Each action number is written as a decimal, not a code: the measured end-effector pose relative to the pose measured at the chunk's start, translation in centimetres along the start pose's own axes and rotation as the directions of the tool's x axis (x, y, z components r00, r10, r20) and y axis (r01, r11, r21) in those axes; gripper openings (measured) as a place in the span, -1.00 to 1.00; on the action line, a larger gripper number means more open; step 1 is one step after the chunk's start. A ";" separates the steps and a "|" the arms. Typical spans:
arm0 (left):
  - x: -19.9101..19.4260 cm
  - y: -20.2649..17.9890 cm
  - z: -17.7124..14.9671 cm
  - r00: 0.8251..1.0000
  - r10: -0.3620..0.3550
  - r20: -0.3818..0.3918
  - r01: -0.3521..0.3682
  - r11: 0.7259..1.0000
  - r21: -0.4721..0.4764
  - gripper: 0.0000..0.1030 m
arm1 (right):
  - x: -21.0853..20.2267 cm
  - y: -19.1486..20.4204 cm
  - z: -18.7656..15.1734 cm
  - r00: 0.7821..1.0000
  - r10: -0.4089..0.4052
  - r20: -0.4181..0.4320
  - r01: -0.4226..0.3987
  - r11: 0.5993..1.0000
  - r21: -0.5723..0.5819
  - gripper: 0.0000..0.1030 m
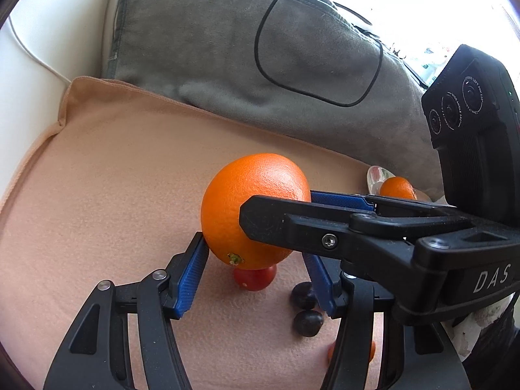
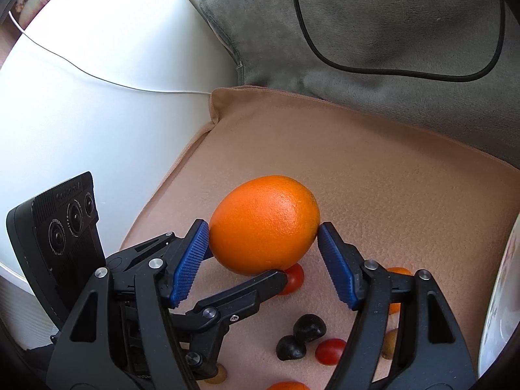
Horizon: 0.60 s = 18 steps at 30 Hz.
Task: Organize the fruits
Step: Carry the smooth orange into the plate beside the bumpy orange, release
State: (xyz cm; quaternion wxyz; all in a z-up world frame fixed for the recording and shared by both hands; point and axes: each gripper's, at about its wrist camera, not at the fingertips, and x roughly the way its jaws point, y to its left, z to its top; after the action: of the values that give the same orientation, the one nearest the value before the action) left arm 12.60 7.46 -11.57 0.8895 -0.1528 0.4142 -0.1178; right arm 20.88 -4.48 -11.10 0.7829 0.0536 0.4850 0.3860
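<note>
A large orange is held above a peach cloth. My left gripper has its blue pads on both sides of it; the left pad touches its skin. My right gripper also grips the orange between its blue pads, and it crosses the left wrist view from the right. Under the orange lie a red cherry tomato and two dark grapes. A second orange lies further back on the right.
A grey cushion with a black cable lies behind the cloth. White surface to the left. More small fruits lie on the cloth below the right gripper. A white bowl rim shows at the right edge.
</note>
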 end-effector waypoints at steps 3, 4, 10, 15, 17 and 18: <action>-0.2 -1.2 -0.2 1.000 -0.010 0.003 0.010 1.000 0.017 0.12 | -1.3 -0.4 -0.5 1.000 -0.010 0.022 0.010 1.000 0.007 0.41; -0.3 -1.7 -0.3 1.000 -0.013 0.005 0.013 1.000 0.023 0.12 | -1.8 -0.6 -0.7 0.999 -0.012 0.029 0.012 1.000 0.011 0.41; -0.1 -4.7 -0.6 0.999 -0.035 0.002 0.034 0.998 0.060 0.12 | -4.6 -1.9 -2.1 0.997 -0.033 0.070 0.030 0.999 0.044 0.41; 0.2 -7.2 -0.9 0.998 -0.058 -0.010 0.058 0.994 0.093 0.13 | -6.9 -2.8 -3.4 0.992 -0.063 0.105 0.056 0.996 0.066 0.41; 0.4 -8.2 -1.0 0.998 -0.067 -0.015 0.068 0.992 0.109 0.13 | -7.9 -3.3 -4.0 0.990 -0.073 0.120 0.063 0.995 0.081 0.41; 0.5 -8.8 -1.0 0.997 -0.072 -0.019 0.074 0.990 0.116 0.13 | -8.5 -3.6 -4.4 0.989 -0.078 0.127 0.067 0.994 0.092 0.41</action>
State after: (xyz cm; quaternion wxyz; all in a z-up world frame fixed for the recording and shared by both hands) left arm 11.38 -1.01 -9.31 0.8888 -0.1148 0.4074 -0.1756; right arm 17.43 -13.84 -8.95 0.8233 0.0951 0.4509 0.3315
